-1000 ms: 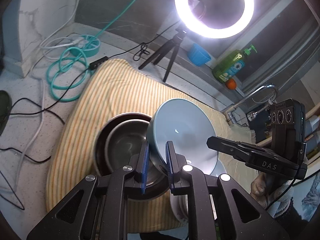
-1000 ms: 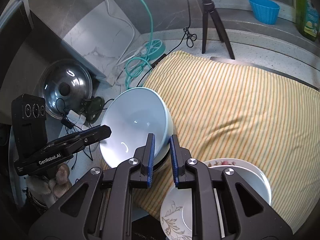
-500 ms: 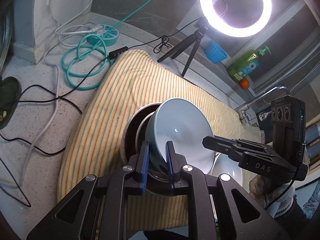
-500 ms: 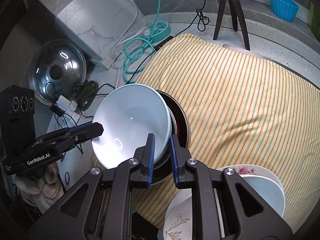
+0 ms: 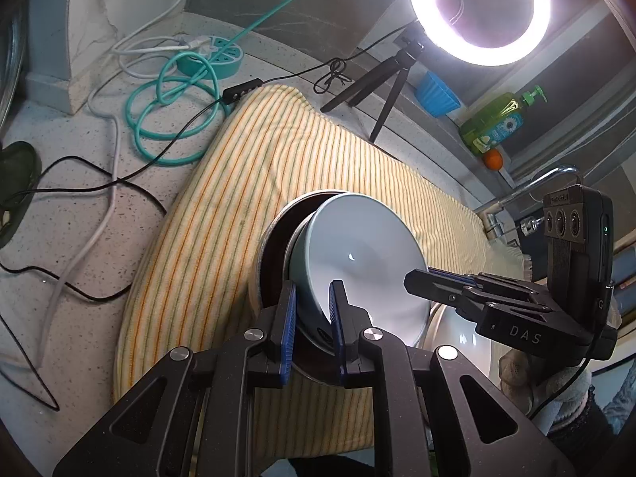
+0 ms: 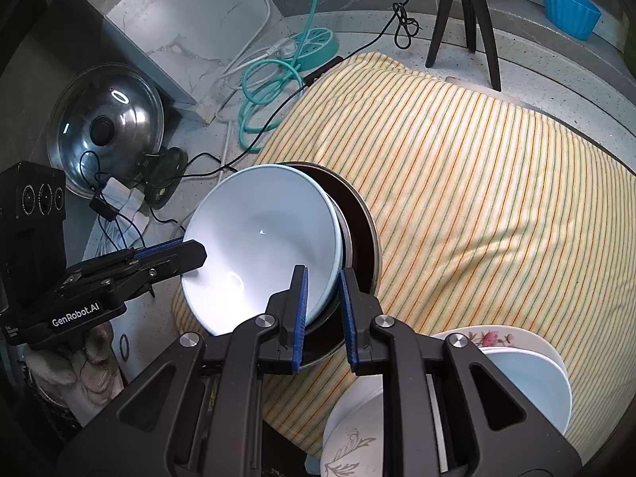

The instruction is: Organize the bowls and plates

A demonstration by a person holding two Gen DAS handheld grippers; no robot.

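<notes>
Striped cloth: ample bare room to the far side. Dark pan holds the tilted pale blue bowl, nested inside. Left gripper and right gripper each pinch its rim. Advise lowering level, releasing together. Plates crowd the near edge.

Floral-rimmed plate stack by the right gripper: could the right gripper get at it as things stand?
Probably not yet. The right gripper is shut on the rim of the light blue bowl, as is the left gripper opposite. The plate stack lies uncovered just beside it, so the path looks free once the bowl is released.
</notes>
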